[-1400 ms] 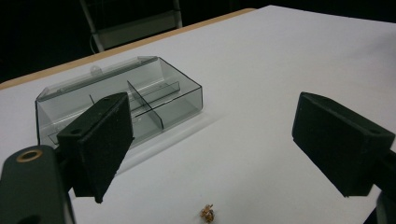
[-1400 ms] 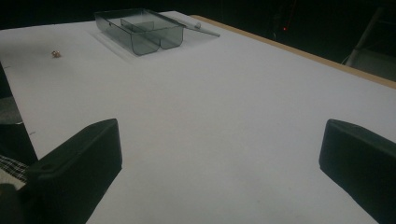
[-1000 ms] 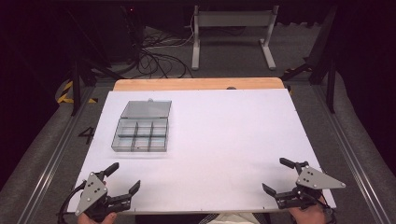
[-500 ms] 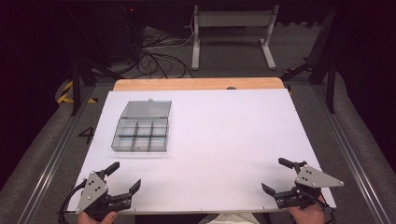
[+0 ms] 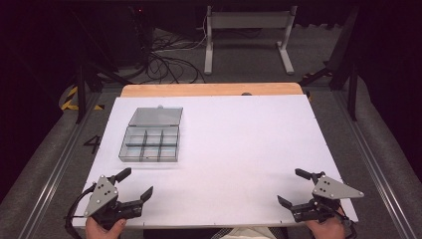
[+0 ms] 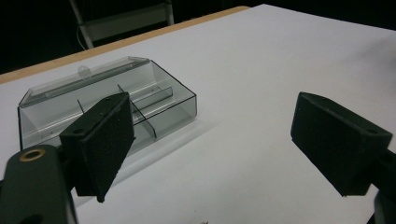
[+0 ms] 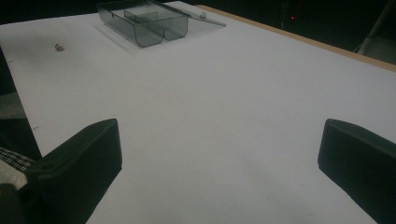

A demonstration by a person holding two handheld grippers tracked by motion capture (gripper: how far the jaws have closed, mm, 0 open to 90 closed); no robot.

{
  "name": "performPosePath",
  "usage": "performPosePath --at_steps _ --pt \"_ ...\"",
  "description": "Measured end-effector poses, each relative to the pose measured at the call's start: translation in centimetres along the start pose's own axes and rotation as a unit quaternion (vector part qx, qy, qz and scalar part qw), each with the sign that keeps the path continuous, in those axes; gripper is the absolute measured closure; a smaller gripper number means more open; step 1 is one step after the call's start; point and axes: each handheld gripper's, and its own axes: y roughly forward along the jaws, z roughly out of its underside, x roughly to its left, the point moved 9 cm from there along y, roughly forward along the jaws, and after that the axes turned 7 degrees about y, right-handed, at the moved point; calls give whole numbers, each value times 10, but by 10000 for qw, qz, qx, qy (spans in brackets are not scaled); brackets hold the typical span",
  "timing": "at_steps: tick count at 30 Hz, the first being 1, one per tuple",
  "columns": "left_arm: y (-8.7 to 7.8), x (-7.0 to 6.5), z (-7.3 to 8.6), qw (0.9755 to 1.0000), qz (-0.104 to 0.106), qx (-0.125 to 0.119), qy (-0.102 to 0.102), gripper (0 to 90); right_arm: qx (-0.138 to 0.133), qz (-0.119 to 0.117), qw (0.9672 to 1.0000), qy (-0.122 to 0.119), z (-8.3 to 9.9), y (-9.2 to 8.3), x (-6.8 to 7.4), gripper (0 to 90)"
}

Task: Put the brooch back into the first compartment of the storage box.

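Two grippers are sitting at the near edge of the white table [image 5: 239, 149], each in one of the person's hands, and both are standing wide open with nothing between their jaws. The left gripper [image 5: 134, 184] is hovering at the near left corner, its grey three-cornered plate facing up and its jaws pointing away from the person toward the clear compartment box [image 5: 149, 144]. That box is lying just beyond this gripper, a little farther up the table and slightly to the right of it, apart from the jaws and not touching them. In the left gripper view the box [image 6: 107, 102] is showing behind the nearer jaw, with its thin dividers visible and its lid [image 6: 84, 79] tilted open on the far side. The right gripper [image 5: 298, 186] is hovering at the near right corner, well apart from the box, with bare white surface lying between them. In the right gripper view the box [image 7: 144, 23] is sitting far off near the top of the picture, and a very small object [image 7: 59, 46], too small to identify, is lying on the table [image 7: 224, 116] near the box on the side closer to the person. Beyond the box, the wooden strip [image 5: 214, 89] is running along the far edge of the table, and past it cables [image 5: 169, 59] and a metal stand [image 5: 249, 35] are resting on the grey floor.
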Motion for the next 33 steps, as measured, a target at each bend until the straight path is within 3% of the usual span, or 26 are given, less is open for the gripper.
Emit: performPosePath --at_steps 22,28,33 --pt "8 10 -11 9997 42 206 -91 148 27 -23 10000 -21 1 1 0 5" --pt "8 7 -10 9982 362 299 -383 152 35 -26 10000 -21 1 1 0 5" --pt "8 6 -7 9974 399 538 -258 188 44 -44 10000 -18 1 1 1 5"
